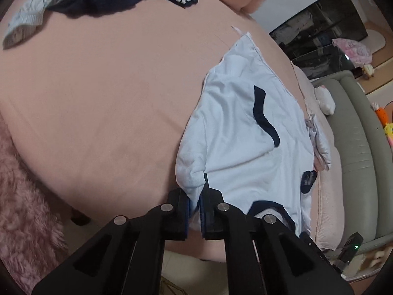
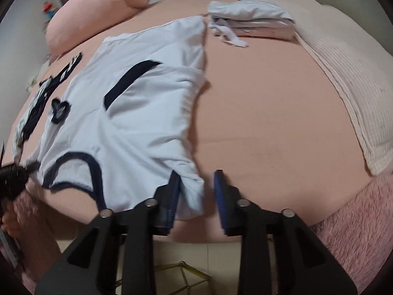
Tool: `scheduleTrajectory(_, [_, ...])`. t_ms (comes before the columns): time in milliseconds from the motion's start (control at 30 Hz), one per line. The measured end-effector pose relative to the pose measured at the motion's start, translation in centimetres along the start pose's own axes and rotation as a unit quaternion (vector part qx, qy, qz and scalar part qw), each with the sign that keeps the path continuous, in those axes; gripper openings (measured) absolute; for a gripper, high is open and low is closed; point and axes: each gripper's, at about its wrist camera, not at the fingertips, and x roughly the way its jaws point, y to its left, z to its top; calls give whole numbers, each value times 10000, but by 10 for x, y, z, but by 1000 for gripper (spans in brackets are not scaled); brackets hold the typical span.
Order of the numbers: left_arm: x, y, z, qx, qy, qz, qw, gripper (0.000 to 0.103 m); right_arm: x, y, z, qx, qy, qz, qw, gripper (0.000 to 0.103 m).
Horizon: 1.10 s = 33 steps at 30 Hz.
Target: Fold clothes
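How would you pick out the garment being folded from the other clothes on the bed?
On the pink bed, look at the near edge by both grippers. The shirt lies spread flat there, pale blue with navy neck trim. Unlike the folded stack behind it and the crumpled dark pile, it is laid open.

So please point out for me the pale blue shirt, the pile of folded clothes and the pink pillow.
pale blue shirt (image 2: 147, 113): right wrist view, middle of its body.
pile of folded clothes (image 2: 255, 22): right wrist view, its top layer.
pink pillow (image 2: 98, 17): right wrist view, its side.
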Motion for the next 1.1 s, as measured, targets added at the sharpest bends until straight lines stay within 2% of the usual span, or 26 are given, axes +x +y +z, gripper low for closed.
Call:
scheduleTrajectory(33, [0, 1, -3, -61, 56, -59, 9999, 14, 0, -2, 0, 55, -6, -56, 10000, 45])
scheduleTrajectory(67, [1, 3, -6, -156, 140, -158, 9997, 21, -1, -5, -1, 109, -13, -112, 9999, 49])
scheduleTrajectory(100, [2, 5, -9, -261, 215, -297, 9990, 27, 0, -7, -1, 188, 17, -82, 9998, 50])
scheduleTrajectory(167, [4, 3, -14, -333, 278, -448, 9981, 31, 3, -11, -2, 378, 162, 237, 9989, 53])
scheduleTrajectory(233, [7, -3, -14, -222, 234, -414, 9986, 31, 6, -9, -2, 427, 255, 581, 9971, 53])
scheduleTrajectory(300, [9, -9, -14, -188, 157, -465, 9986, 31, 9, -3, -1, 344, 262, 620, 9971, 53])
scheduleTrajectory(367, [16, -16, -12, -37, 92, -363, 9993, 31, 14, 5, 0, 152, 244, 557, 9980, 52])
scheduleTrajectory(400, [19, -20, -11, 59, 57, -294, 9995, 31, 18, 11, 1, -10, 225, 457, 9987, 47])
scheduleTrajectory(433, [22, -24, -10, 155, 23, -225, 9996, 31, 21, 17, 2, -187, 167, 302, 9992, 36])
scheduleTrajectory(467, [23, -30, -9, 344, -19, -81, 9994, 27, 22, 23, 2, -412, 70, 27, 9991, 31])
scheduleTrajectory(500, [22, -37, -9, 600, -93, 158, 9980, 10, 21, 30, 1, -674, -12, -309, 9972, 18])
scheduleTrajectory(567, [14, -41, -12, 864, -182, 448, 9951, 9, 19, 42, -1, -1137, -151, -941, 9889, 14])
scheduleTrajectory(600, [10, -40, -14, 904, -196, 527, 9943, 9, 18, 42, -4, -1169, -147, -1067, 9873, 14])
scheduleTrajectory(700, [0, -27, -15, 743, -135, 704, 9947, 9, 11, 25, -7, -802, -48, -938, 9923, 14])
scheduleTrajectory(800, [-4, -3, -8, 85, -47, 401, 9992, 10, 6, 2, -3, -142, -52, -405, 9991, 14])
scheduleTrajectory(933, [-10, 5, -3, -141, -273, 494, 9983, 10, 6, -11, -4, 344, 43, 32, 9994, 27])
scheduleTrajectory(967, [-10, 4, -2, -162, -277, 467, 9984, 13, 8, -10, -6, 348, 78, 83, 9993, 29])
scheduleTrajectory(1100, [-1, 5, -4, -401, -107, -39, 9991, 31, 16, 3, -6, 164, 221, 204, 9994, 56])
